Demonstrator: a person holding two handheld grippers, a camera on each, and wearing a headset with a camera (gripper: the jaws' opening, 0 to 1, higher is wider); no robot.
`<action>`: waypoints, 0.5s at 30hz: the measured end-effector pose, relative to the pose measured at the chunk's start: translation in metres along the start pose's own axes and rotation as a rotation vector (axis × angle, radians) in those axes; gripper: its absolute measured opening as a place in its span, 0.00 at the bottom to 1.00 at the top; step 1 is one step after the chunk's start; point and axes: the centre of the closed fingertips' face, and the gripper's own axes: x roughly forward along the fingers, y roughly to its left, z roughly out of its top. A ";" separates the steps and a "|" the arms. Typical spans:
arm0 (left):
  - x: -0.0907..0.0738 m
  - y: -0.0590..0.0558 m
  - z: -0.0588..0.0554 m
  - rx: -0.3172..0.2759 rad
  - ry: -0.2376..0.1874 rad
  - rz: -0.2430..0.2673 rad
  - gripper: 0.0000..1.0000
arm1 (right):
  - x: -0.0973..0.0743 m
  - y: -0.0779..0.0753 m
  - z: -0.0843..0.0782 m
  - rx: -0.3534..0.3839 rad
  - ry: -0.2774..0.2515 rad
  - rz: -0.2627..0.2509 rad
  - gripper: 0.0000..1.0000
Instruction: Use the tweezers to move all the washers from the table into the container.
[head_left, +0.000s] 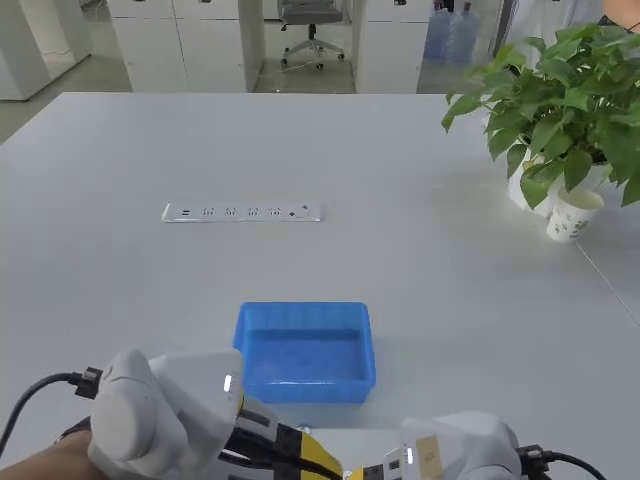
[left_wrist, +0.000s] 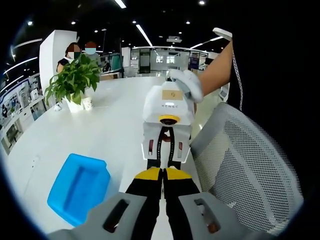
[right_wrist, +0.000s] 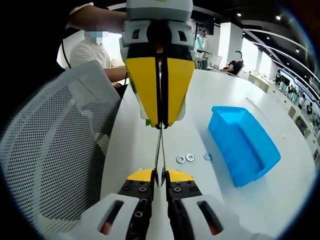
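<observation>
Left tongs (right_wrist: 160, 122): clamped on one end of the tweezers (right_wrist: 159, 150), pointing straight at my other pair.
Right tongs (right_wrist: 160, 177): together on the opposite end, so both pairs grip the one tool.
Tweezers: one, stretched tip to tip between my tongs, above the near edge of the table (head_left: 400, 200).
Washers (right_wrist: 190, 158): three, flat on the table in a loose row, near the container (head_left: 305, 388) but not touching it.
Container: one, blue; I see nothing inside it.
Done: nothing moved yet, as I judge.
Left: all three washers.
</observation>
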 end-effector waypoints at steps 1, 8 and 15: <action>0.001 0.000 0.000 -0.001 -0.003 -0.001 0.04 | 0.000 0.000 0.000 0.003 -0.001 -0.001 0.10; 0.009 0.001 0.006 -0.008 -0.020 -0.019 0.04 | -0.003 -0.001 -0.002 0.017 -0.003 -0.004 0.09; 0.009 0.001 0.006 -0.028 -0.009 -0.041 0.03 | -0.003 -0.002 -0.003 0.014 -0.003 -0.016 0.11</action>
